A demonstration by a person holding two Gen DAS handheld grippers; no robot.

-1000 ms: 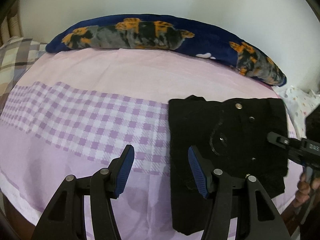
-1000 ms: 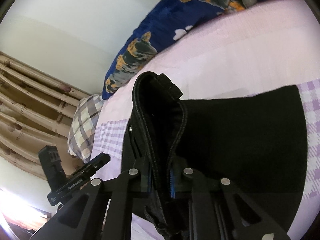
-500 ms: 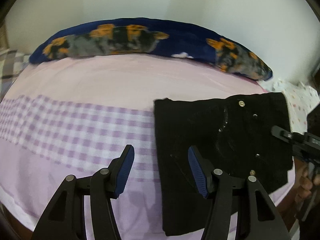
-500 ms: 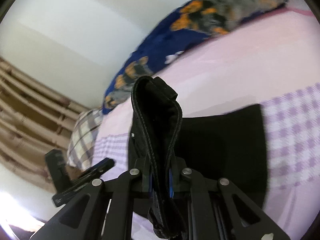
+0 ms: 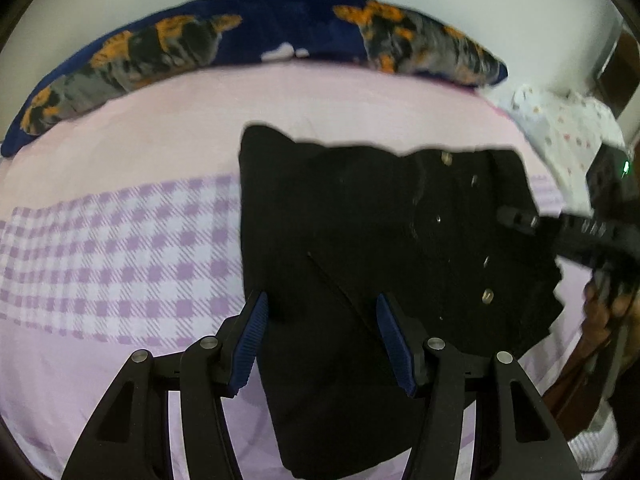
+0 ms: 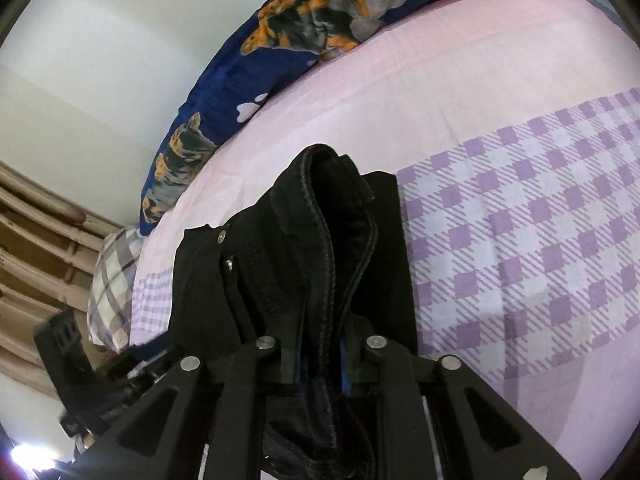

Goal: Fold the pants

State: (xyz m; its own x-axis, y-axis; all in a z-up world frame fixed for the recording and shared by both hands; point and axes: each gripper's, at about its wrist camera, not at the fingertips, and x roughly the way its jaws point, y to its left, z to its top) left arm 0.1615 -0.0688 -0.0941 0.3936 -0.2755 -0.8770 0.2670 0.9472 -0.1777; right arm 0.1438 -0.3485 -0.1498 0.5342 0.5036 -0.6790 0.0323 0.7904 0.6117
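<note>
Black pants [image 5: 360, 264] lie folded on the pink and purple checked bed sheet [image 5: 120, 240], waistband with metal buttons to the right. My left gripper [image 5: 320, 336] is open, its blue-padded fingers [image 5: 250, 344] straddling the near part of the pants. My right gripper [image 6: 320, 360] is shut on a bunched fold of the pants' waistband [image 6: 332, 216], which stands up between its fingers. The right gripper also shows at the right edge of the left wrist view [image 5: 520, 218].
A long navy pillow with orange and grey dog print [image 5: 240, 40] lies along the white wall. A checked pillow [image 6: 114, 276] and bamboo headboard [image 6: 36, 240] sit at the bed's end. A white dotted cloth [image 5: 560, 128] lies at the right.
My left gripper has moved right and closer, so its open fingers now straddle the pants instead of the sheet edge. My right gripper keeps its hold and has swung with the fabric.
</note>
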